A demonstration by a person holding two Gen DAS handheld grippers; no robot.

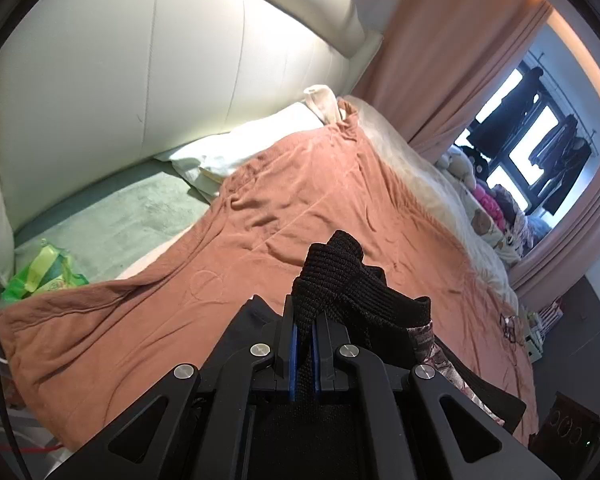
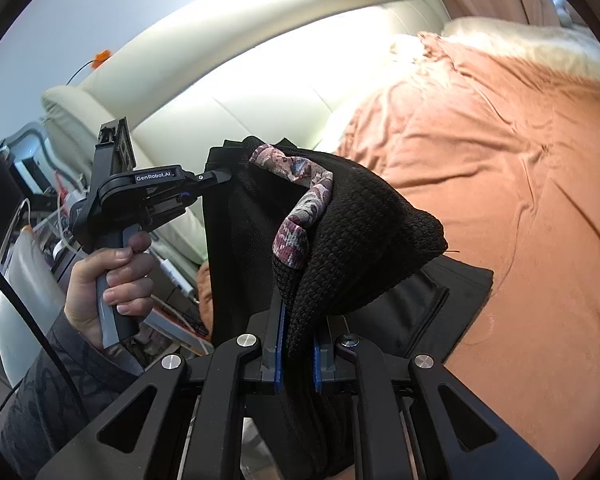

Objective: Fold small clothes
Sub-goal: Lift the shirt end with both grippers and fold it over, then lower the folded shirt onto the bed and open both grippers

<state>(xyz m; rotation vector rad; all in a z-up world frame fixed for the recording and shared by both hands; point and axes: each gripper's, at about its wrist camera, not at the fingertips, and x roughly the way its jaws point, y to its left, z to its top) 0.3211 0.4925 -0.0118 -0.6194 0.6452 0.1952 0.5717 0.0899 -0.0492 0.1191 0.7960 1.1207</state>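
A small black knit garment with a patterned maroon inner band hangs stretched between both grippers above the bed. My left gripper is shut on one bunched corner of the garment. My right gripper is shut on the other corner, its blue pads pressed into the knit. In the right wrist view the left gripper shows at the left, pinching the garment's far edge, with a hand round its handle. The lower black fabric drapes onto the blanket.
An orange blanket covers the bed, with a white pillow and a cream padded headboard behind. A green packet lies on the green sheet at left. Soft toys line the far side by the curtain.
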